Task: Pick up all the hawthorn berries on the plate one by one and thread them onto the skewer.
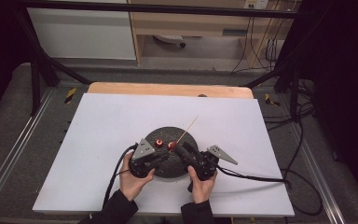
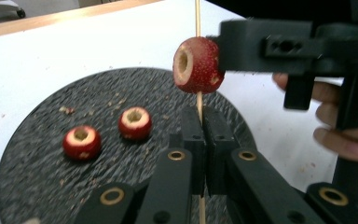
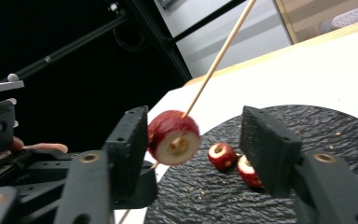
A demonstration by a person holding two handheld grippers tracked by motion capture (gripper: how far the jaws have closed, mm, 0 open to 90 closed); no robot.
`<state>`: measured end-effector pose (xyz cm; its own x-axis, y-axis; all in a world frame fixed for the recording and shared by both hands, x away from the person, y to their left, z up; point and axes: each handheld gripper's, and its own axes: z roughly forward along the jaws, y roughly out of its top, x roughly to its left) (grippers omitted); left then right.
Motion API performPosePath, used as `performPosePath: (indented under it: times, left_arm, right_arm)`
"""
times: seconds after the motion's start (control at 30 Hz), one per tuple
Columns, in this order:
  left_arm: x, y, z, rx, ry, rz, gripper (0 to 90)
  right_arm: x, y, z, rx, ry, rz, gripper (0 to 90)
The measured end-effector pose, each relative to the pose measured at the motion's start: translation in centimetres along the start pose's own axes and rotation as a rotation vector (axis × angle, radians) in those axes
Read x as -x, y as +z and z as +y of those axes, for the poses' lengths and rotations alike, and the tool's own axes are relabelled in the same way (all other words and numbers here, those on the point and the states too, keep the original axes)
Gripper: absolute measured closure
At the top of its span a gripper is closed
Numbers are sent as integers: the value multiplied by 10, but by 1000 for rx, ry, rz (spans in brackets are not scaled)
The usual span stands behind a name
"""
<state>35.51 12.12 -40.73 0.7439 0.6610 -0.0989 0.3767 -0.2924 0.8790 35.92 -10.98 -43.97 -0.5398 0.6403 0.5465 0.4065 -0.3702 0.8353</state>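
A thin wooden skewer (image 2: 197, 16) runs through a red cored fruit (image 2: 198, 65). My left gripper (image 2: 203, 117) is shut on the skewer just below that fruit. My right gripper (image 3: 196, 140) is open around the same fruit (image 3: 173, 137), which sits against its left jaw with a gap to the right jaw. Two more cored red fruits (image 2: 81, 142) (image 2: 134, 122) lie on the round black slate plate (image 2: 37, 186). In the high view both grippers (image 1: 164, 156) (image 1: 179, 149) meet over the plate's near half (image 1: 168, 133), with the skewer (image 1: 187, 129) slanting away to the upper right.
The plate sits mid-table on a white sheet (image 1: 121, 116) over a wooden tabletop (image 1: 168, 88). Crumbs are scattered on the plate. Black frame bars and cables (image 1: 279, 179) surround the table.
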Motion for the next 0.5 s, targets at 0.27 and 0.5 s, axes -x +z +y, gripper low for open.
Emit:
performPosePath:
  times: [0.27, 0.5]
  left_arm:
    - [-12, -16, -12, -9, -11, 21, 880]
    - [-23, -36, -20, -12, -22, 29, 880]
  right_arm:
    - [2, -1, 5, -64, -42, -2, 229]
    - [6, -1, 10, -173, -99, -20, 80]
